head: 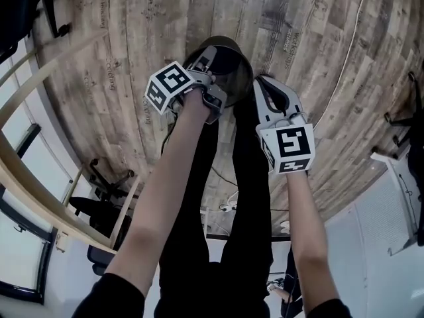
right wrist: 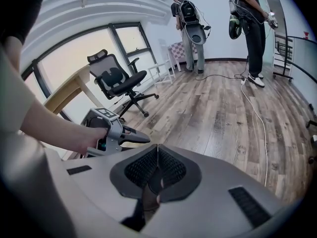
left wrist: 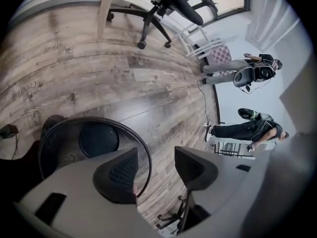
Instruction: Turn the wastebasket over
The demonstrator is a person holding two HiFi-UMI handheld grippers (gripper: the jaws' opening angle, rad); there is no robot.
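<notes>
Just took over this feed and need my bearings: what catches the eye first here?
A black mesh wastebasket stands upright on the wood floor, mouth up, just ahead of the person's legs. The left gripper hangs at its rim with jaws apart and nothing gripped. The right gripper, jaws shut and empty, is just to the basket's right.

Wastebasket point(left wrist: 96, 139) partly behind left tongs point(left wrist: 156, 160)
</notes>
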